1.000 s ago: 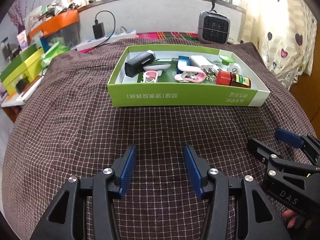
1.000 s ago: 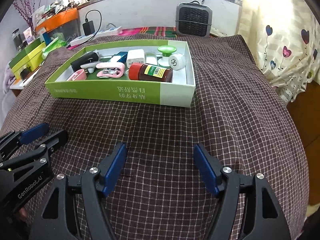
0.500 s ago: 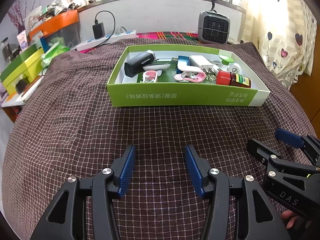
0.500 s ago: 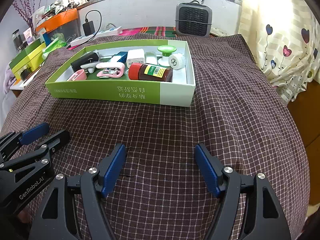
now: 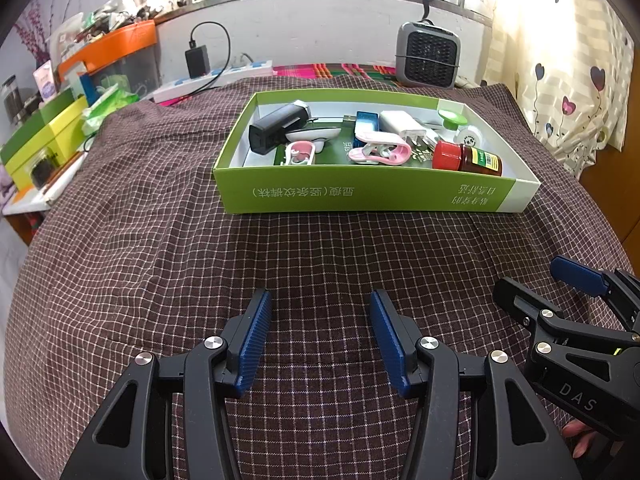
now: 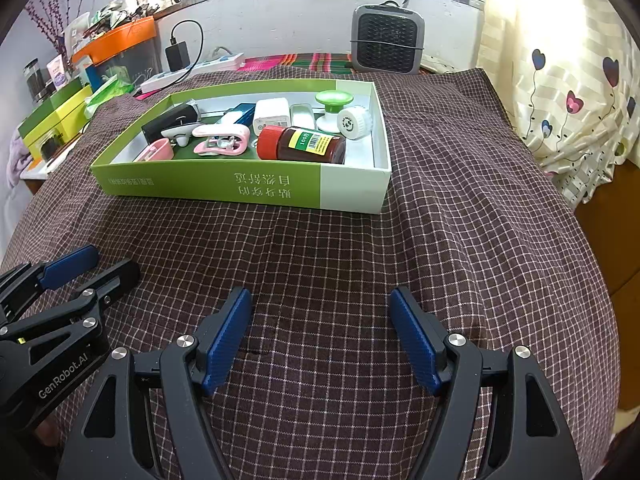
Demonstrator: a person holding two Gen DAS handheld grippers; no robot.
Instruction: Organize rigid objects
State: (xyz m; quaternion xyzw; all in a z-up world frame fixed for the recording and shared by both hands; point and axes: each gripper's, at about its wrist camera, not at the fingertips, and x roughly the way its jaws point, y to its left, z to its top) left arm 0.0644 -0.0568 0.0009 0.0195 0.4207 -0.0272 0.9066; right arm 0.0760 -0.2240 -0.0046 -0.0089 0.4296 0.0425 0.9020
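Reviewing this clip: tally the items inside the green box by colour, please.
In the green cardboard box:
Pink: 2, a pink plastic clip and a small pink case
White: 4, charger, tray, round cap, curved handle
Black: 1, black block
Blue: 1, blue box
Green-topped: 1, knob
Red-capped: 1, brown bottle
Total: 10

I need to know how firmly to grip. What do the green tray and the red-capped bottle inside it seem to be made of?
Green tray: likely thin printed cardboard, with a matte look, white inner walls and crisp folded corners.
Red-capped bottle: brown, glossy body that could be plastic or glass; the ribbed red cap looks plastic, and the label looks like printed paper.
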